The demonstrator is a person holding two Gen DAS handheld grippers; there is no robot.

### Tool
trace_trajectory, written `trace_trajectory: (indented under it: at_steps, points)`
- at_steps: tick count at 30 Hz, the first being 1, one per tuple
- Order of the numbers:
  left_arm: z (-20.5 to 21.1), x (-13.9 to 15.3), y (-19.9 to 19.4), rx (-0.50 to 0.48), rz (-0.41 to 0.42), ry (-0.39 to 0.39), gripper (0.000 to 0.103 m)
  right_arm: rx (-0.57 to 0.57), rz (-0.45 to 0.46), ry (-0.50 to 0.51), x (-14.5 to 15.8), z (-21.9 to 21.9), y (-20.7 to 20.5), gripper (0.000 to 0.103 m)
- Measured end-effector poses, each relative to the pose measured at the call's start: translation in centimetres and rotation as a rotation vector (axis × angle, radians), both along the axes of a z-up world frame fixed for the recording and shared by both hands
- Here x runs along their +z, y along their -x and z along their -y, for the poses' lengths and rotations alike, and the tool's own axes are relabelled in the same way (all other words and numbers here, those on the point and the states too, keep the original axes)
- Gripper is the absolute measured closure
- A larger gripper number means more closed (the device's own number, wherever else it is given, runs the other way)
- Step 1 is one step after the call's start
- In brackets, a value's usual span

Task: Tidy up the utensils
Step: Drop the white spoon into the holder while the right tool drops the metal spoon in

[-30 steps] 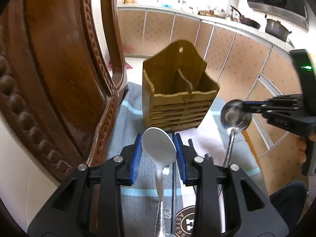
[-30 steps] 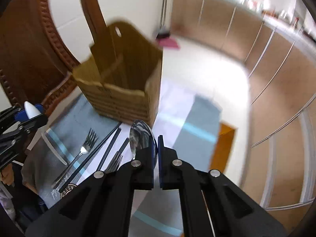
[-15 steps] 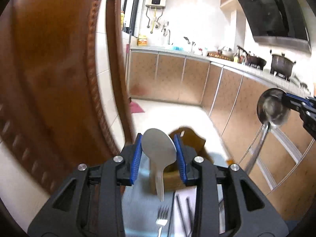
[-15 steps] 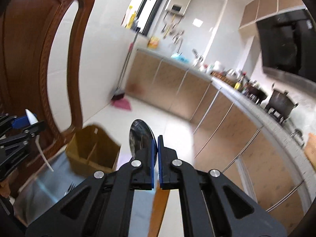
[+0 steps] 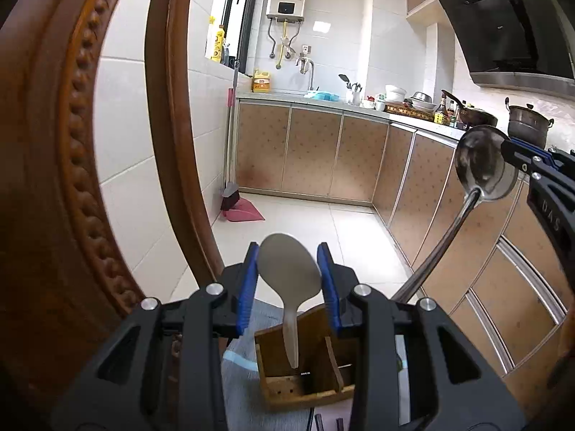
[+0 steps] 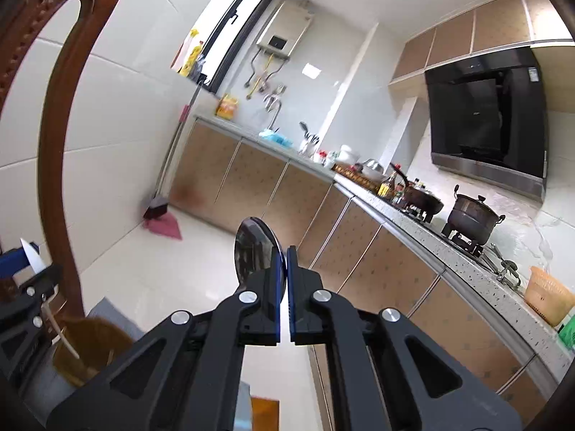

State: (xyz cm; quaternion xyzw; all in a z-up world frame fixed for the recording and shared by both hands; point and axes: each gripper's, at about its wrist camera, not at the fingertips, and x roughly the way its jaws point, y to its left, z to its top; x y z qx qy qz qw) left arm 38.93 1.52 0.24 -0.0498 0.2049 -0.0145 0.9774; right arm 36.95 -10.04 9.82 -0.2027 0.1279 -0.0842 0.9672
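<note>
Both spoons are now up in the air, carried above the wooden holder (image 5: 305, 366). A second ago the holder filled the middle of the left view, with forks and chopsticks spread on the cloth in front of it. Now it sits low in the frame, under the left tongs (image 5: 289, 280), and the kitchen cabinets and wall fill most of the picture.

The left tongs grasp the pale spoon (image 5: 289, 273) by the edges of its bowl. Its handle hangs down over the holder's left compartment.

At the right edge of the same view, the right tongs (image 6: 284, 269) are clenched flat on the bowl of the steel spoon (image 5: 485, 168), and its long handle slants down toward the holder. In the right view this spoon shows edge-on just above the pads, and the holder lies in the lower left corner.

Both lifts look finished, so I judge the next step is lowering the handles into the compartments. The grey cloth (image 5: 244, 377) and the desk's remaining cutlery are mostly out of view.
</note>
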Motion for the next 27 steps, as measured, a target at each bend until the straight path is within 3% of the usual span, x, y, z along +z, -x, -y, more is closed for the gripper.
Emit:
trace_trajectory:
  at_steps: [7,12,14,16,18,20,24,27]
  points:
    - [-0.1,-4.0,-1.2,-0.008,-0.015,-0.012,0.070,0.072,0.005,0.036,-5.5,-1.7,2.1,0.099]
    - [-0.6,-5.7,-1.2,-0.003,-0.056,-0.005,0.069,0.108,-0.088,-0.001,-7.3,-1.8,2.5,0.098]
    - [-0.8,-5.9,-0.7,0.000,-0.060,0.008,0.061,0.124,-0.128,-0.024,-7.5,-1.7,2.9,0.098]
    - [-0.9,-5.7,0.1,0.007,-0.052,0.008,0.053,0.124,-0.145,-0.037,-7.5,-1.6,3.5,0.091]
    - [-1.0,-5.4,1.2,0.004,-0.050,0.008,0.043,0.142,-0.165,-0.054,-7.2,-1.5,4.7,0.076]
    - [-1.1,-5.1,2.7,-0.007,-0.051,0.009,0.037,0.154,-0.190,-0.079,-6.9,-1.2,5.7,0.047]
    - [-1.3,-5.4,5.9,-0.021,-0.091,-0.021,0.030,0.169,-0.304,-0.185,-6.8,0.7,9.1,0.038]
    - [-1.4,-6.8,7.8,-0.041,-0.153,-0.038,0.029,0.186,-0.422,-0.279,-8.9,2.1,10.9,0.032]
